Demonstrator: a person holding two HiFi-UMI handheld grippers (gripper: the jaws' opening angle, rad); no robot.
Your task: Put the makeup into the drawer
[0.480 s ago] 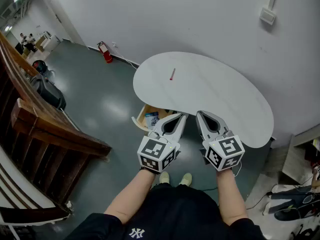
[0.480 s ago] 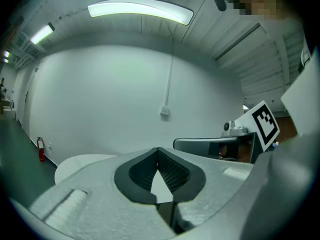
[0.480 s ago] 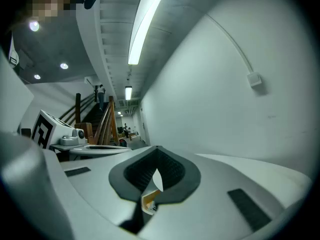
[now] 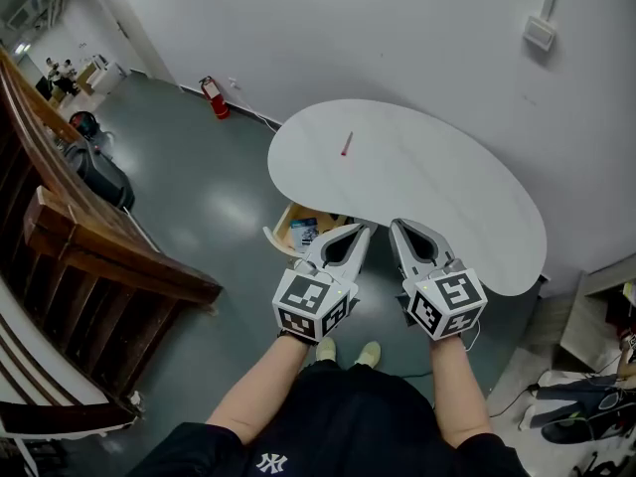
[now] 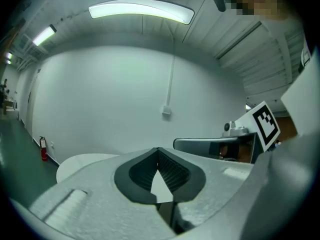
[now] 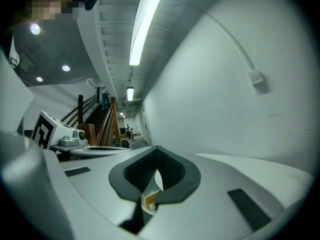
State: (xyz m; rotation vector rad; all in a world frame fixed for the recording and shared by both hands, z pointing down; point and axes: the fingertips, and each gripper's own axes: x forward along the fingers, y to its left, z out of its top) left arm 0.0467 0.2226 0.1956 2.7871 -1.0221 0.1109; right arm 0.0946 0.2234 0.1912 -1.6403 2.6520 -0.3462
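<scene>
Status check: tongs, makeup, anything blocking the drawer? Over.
Left tongs and right tongs shut, empty, at near edge of table. Red makeup stick lying on it, untouched. Drawer open underneath; nothing seen in the way.

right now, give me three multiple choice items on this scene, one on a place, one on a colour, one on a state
1. Where does the thin makeup stick lie?
A. on the white table
B. in the drawer
C. on the floor

2. What colour is the makeup stick?
A. blue
B. red
C. black

3. How do the jaws of the left gripper and the right gripper stand?
A. both closed, nothing held
B. both wide apart
C. clamped on the stick

Answers:
1 A: it lies alone on the tabletop, toward the far side.
2 B: it shows red against the white top.
3 A: each gripper view shows the tips meeting with nothing between them.
</scene>
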